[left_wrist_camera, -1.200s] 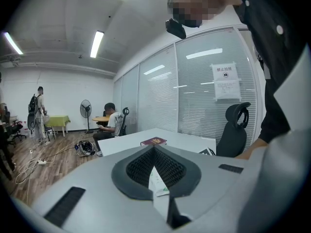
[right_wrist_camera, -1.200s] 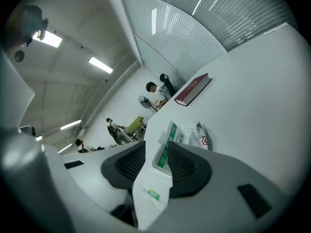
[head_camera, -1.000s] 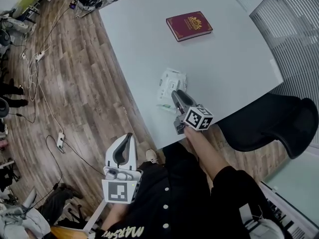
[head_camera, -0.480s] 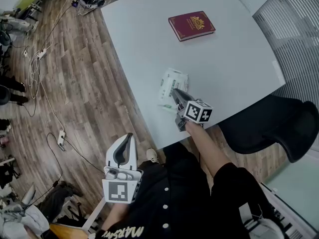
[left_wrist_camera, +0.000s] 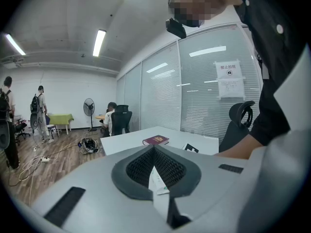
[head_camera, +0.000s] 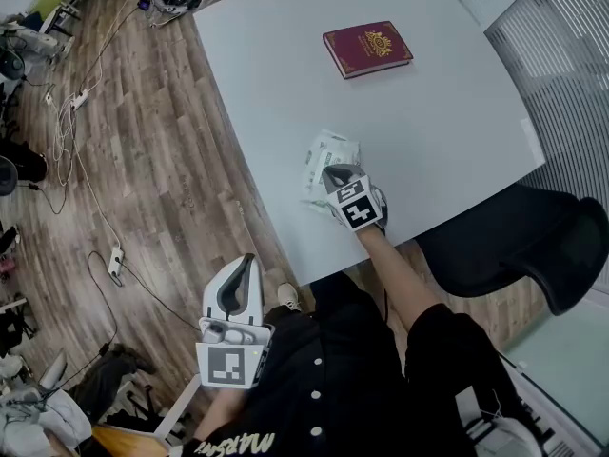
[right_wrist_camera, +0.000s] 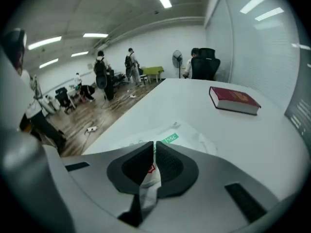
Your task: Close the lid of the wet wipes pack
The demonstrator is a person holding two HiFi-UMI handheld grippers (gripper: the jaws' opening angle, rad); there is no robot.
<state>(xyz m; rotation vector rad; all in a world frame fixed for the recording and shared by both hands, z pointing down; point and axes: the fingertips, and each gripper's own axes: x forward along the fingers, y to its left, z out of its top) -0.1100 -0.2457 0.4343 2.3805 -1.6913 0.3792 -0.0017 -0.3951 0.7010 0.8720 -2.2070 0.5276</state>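
Note:
The white wet wipes pack (head_camera: pixel 331 152) with green print lies near the front edge of the white table (head_camera: pixel 428 131). My right gripper (head_camera: pixel 333 175) points steeply down at the pack's near end. In the right gripper view its jaws (right_wrist_camera: pixel 154 145) are drawn in to a thin slit with nothing between them, and the pack (right_wrist_camera: pixel 172 136) sits just beyond and below the tips. Whether the tips touch it I cannot tell. My left gripper (head_camera: pixel 245 263) hangs off the table over the floor, shut and empty (left_wrist_camera: pixel 154 149).
A dark red book (head_camera: pixel 367 49) lies at the table's far side. A black office chair (head_camera: pixel 519 236) stands to the right of the table edge. Cables and a power strip (head_camera: pixel 114 265) trail across the wooden floor on the left. People stand far off in the room.
My right gripper rolled over, dropped toward the pack and drew its jaws together. The left gripper stayed where it was.

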